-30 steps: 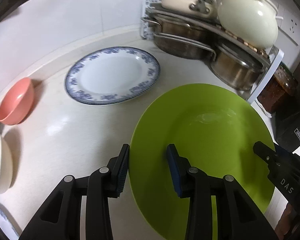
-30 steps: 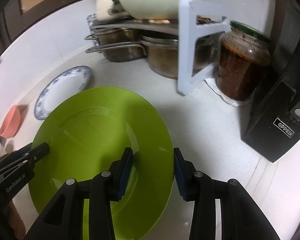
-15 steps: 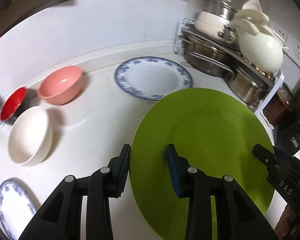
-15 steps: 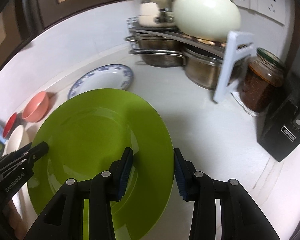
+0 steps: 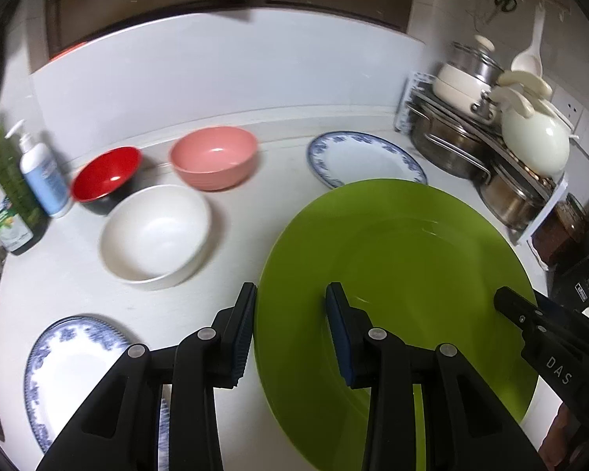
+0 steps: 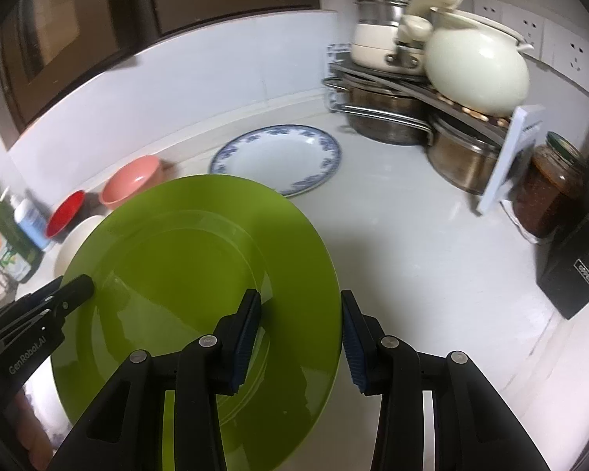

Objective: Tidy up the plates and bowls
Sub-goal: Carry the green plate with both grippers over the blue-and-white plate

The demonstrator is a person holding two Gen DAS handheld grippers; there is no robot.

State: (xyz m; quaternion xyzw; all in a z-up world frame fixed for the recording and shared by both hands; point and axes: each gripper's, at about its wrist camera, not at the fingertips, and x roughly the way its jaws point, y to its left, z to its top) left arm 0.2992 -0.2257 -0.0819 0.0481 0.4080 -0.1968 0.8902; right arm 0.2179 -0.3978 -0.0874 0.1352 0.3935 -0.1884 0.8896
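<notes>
The green plate [image 5: 404,294] hangs above the tabletop [image 6: 404,243], carried at opposite rims: the left gripper [image 5: 290,329] is clamped on its left edge, the right gripper [image 6: 300,329] on its right edge. The nearer blue-rimmed plate [image 5: 70,357] lies down and to the left, closest to the left gripper; another blue-rimmed plate [image 6: 278,157] sits straight ahead, beyond the green plate's far edge.

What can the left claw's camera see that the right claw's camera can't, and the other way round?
Only the left view shows the second blue-rimmed plate near the counter's front edge, and the whole white bowl. Only the right view shows the whole brown jar and black box. Both show the green plate, pink bowl, red bowl and pot rack.
</notes>
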